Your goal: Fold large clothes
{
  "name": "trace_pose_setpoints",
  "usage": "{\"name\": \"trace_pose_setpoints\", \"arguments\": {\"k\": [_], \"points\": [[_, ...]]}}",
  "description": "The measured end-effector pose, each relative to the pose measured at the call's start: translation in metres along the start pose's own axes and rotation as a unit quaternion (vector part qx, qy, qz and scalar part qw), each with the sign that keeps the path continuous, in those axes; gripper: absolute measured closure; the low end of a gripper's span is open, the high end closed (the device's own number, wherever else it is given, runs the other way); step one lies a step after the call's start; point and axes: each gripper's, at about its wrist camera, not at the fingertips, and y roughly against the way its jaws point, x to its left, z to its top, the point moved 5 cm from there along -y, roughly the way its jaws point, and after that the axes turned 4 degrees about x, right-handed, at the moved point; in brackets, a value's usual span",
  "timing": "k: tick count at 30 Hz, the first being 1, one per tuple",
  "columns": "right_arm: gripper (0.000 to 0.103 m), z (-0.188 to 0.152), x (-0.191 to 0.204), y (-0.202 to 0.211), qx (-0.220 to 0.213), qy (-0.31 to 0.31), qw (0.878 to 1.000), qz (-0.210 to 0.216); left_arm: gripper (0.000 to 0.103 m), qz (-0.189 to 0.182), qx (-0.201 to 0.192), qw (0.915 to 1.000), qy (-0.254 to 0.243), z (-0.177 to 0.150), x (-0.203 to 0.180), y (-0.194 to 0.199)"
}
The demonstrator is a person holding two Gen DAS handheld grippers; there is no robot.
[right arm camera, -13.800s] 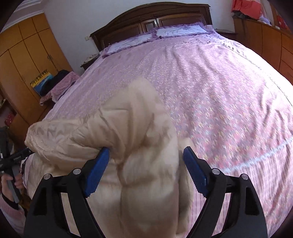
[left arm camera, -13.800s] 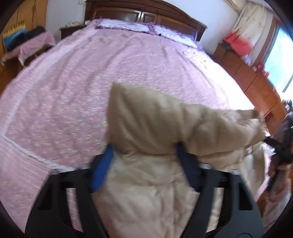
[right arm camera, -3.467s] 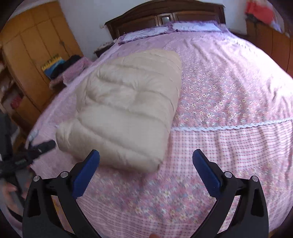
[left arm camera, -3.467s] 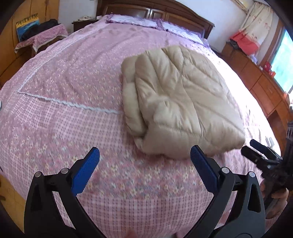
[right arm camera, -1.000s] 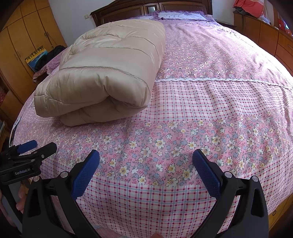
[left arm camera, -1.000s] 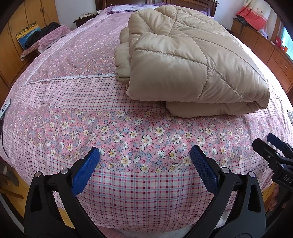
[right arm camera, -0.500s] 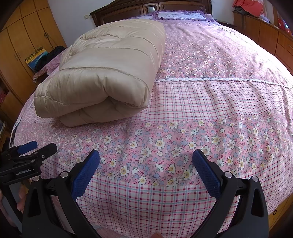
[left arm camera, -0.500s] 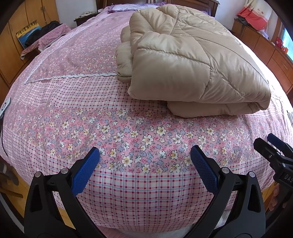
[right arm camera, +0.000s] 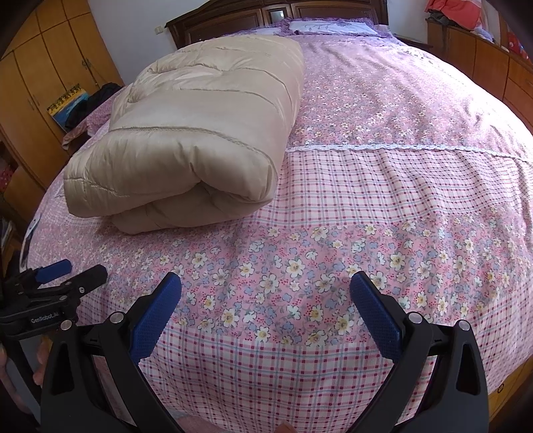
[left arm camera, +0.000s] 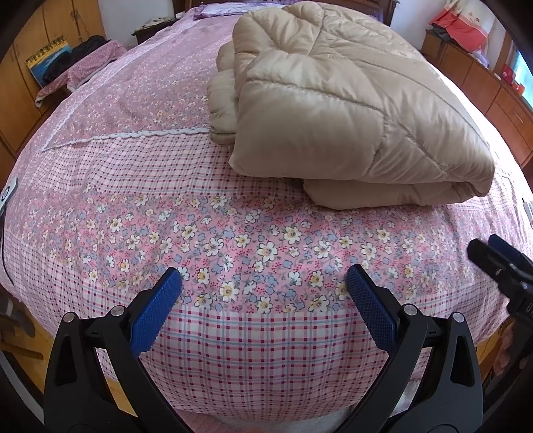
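A beige puffy quilted coat (left arm camera: 336, 110) lies folded in a thick bundle on the pink floral bedspread (left arm camera: 233, 239); it also shows in the right wrist view (right arm camera: 200, 133). My left gripper (left arm camera: 263, 293) is open and empty, held near the foot edge of the bed, apart from the coat. My right gripper (right arm camera: 265, 296) is open and empty, also near the foot edge, to the right of the coat. Each gripper shows in the other's view: the right one at the right edge (left arm camera: 496, 256), the left one at the left edge (right arm camera: 63, 276).
The wooden headboard (right arm camera: 276, 16) and pillows (right arm camera: 326, 26) are at the far end. Wooden wardrobes (right arm camera: 50, 76) stand on the left, and a low cabinet (left arm camera: 483, 83) on the right. A side table with dark clothes and a book (left arm camera: 63, 66) stands left of the bed.
Both grippers have stayed open and nearly still over the last second. The folded coat has not moved. Much earlier both grippers held the coat, then let it go.
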Motion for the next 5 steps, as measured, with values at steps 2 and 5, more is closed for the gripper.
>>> {"name": "trace_pose_setpoints", "arguments": {"k": [2, 5], "points": [[0.006, 0.004, -0.006, 0.001, -0.002, -0.004, 1.0, -0.004, 0.004, -0.005, 0.005, 0.9999, 0.007, 0.0, 0.001, -0.003], [0.006, 0.01, -0.021, 0.002, -0.002, -0.007, 1.0, -0.027, 0.004, -0.009, -0.004, 0.9998, 0.016, 0.005, 0.01, -0.001]]}}
